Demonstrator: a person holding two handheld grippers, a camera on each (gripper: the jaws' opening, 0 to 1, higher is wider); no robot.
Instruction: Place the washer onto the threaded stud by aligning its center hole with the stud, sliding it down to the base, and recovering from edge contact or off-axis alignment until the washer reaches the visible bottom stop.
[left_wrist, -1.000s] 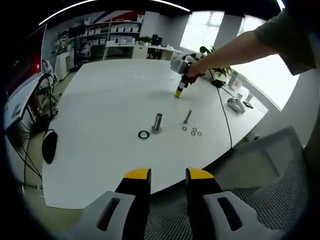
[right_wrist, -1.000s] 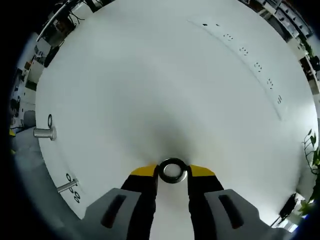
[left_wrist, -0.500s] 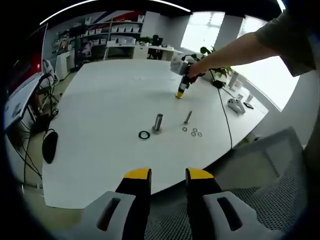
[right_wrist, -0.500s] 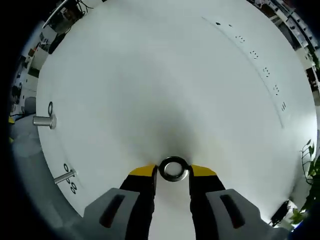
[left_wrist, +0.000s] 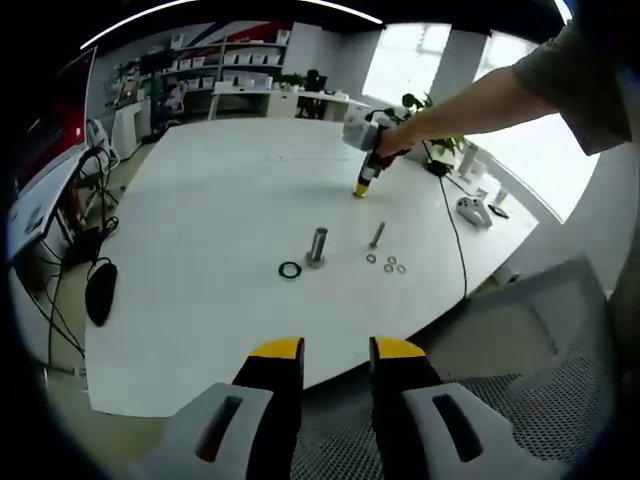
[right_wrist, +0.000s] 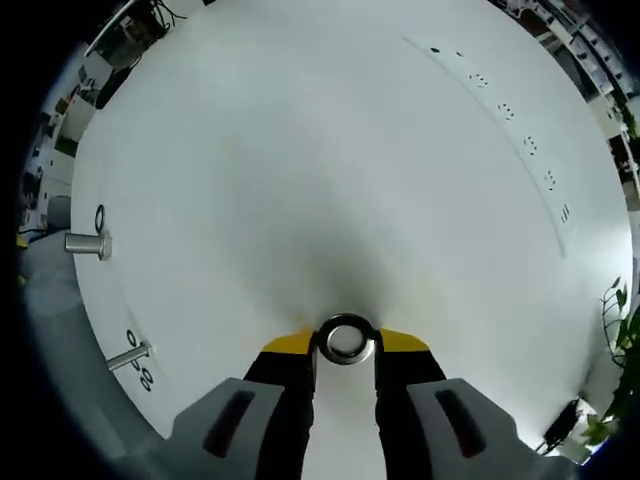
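as right tongs pinch washer (on table)

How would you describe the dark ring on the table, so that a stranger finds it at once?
On the white table, find the thick upright metal stud. The dark ring lies flat beside its base, apart from it. It is bigger and darker than the small washers near the thin stud.

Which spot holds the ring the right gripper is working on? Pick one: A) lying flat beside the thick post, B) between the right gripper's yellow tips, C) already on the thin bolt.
B: in the right gripper view the ring sits between the right gripper's yellow tips.
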